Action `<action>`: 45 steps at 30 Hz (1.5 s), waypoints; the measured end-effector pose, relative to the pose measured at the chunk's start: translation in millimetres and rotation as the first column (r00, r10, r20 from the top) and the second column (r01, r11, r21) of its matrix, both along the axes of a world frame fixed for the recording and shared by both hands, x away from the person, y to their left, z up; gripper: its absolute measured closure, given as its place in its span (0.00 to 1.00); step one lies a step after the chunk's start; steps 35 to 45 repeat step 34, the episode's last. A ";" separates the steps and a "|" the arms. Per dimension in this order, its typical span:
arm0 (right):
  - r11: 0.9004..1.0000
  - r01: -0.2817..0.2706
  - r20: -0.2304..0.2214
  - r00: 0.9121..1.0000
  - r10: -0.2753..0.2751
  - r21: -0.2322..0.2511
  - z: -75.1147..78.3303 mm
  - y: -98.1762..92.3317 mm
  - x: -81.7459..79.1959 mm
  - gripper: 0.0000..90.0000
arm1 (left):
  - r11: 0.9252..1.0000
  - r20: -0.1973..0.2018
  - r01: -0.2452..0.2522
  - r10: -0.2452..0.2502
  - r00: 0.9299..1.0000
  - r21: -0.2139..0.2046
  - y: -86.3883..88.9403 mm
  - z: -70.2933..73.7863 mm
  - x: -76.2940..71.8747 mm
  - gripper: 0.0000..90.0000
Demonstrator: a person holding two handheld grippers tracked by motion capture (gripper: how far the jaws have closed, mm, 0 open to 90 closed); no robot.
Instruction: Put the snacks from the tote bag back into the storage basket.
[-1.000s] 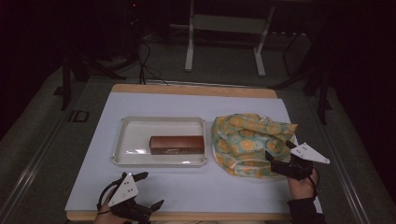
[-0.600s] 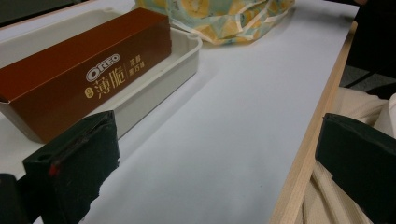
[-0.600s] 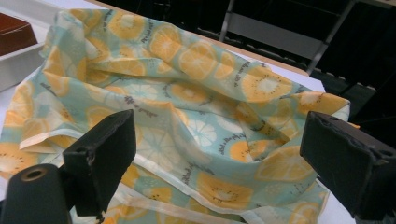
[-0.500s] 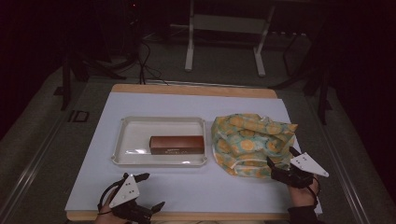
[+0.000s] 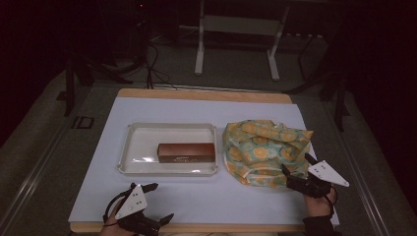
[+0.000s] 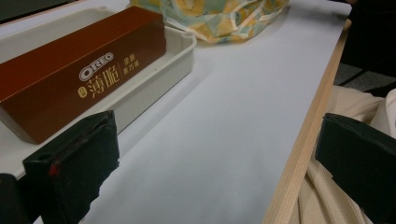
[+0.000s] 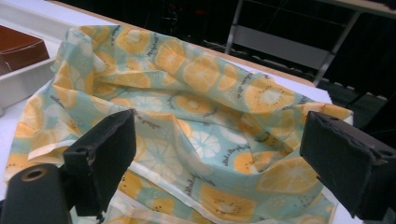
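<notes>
right gripper (image 5: 296, 167) drifted back toward table edge, jaws wide, citrus-print bag (image 5: 263, 150) just ahead, mouth facing it. left gripper (image 5: 153, 201) wide, idle, near tray (image 5: 133, 147), farther from bag.

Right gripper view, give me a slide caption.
Open right gripper poised over the orange-print bag's mouth, tray at left.

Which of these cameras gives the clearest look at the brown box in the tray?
The left gripper view: the brown box lies close, its Oreo lettering readable, in the white tray. The high view shows the whole box small, lying flat in the tray, print unreadable. The right gripper view catches one corner at its left edge.
</notes>
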State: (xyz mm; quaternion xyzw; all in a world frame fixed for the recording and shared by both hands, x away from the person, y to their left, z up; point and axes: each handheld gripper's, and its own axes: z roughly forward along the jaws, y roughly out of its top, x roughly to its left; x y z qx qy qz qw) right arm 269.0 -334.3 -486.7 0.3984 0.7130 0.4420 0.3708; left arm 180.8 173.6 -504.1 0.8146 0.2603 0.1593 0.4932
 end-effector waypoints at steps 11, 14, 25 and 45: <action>1.000 -0.011 0.008 1.000 0.011 0.013 -0.6 -1.5 -1.6 0.12 | 1.000 0.000 0.002 -0.002 1.000 -0.001 0.2 0.1 -0.1 0.00; 1.000 -0.017 0.006 1.000 0.017 0.013 -1.2 -1.3 -1.1 0.12 | 1.000 0.000 0.002 -0.002 1.000 -0.001 0.2 0.1 -0.2 0.00; 0.999 -0.020 -0.005 1.000 0.021 0.027 -2.0 -2.8 0.2 0.12 | 1.000 -0.001 0.001 -0.001 1.000 -0.003 0.0 0.1 0.2 0.00; 0.999 -0.022 -0.005 1.000 0.022 0.032 -2.5 -3.6 0.8 0.12 | 1.000 -0.003 0.000 0.000 1.000 -0.005 -0.1 0.0 0.9 0.00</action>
